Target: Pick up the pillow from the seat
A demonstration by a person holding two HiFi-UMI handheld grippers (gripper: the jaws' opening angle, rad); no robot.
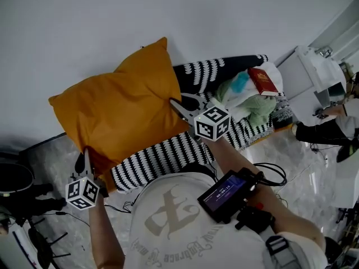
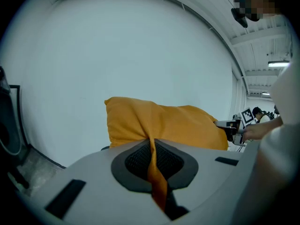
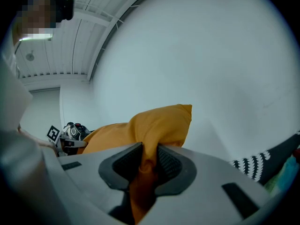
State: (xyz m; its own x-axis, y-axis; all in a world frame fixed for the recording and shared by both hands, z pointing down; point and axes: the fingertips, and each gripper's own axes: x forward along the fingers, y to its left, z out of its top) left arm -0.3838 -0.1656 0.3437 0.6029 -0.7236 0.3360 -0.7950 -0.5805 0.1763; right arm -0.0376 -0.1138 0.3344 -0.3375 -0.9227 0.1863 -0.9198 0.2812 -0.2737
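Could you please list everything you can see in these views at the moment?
pillow: one, mustard orange, held up between both tools
seat cover: one, black-and-white striped, below the pillow
clothes pile: one, green, teal and white, right end of the seat
booklet: one, red, on top of the clothes pile
screen device: one, black, at the person's chest
left tool: one, grey, shut on the pillow's corner
right tool: one, grey, shut on the pillow's edge
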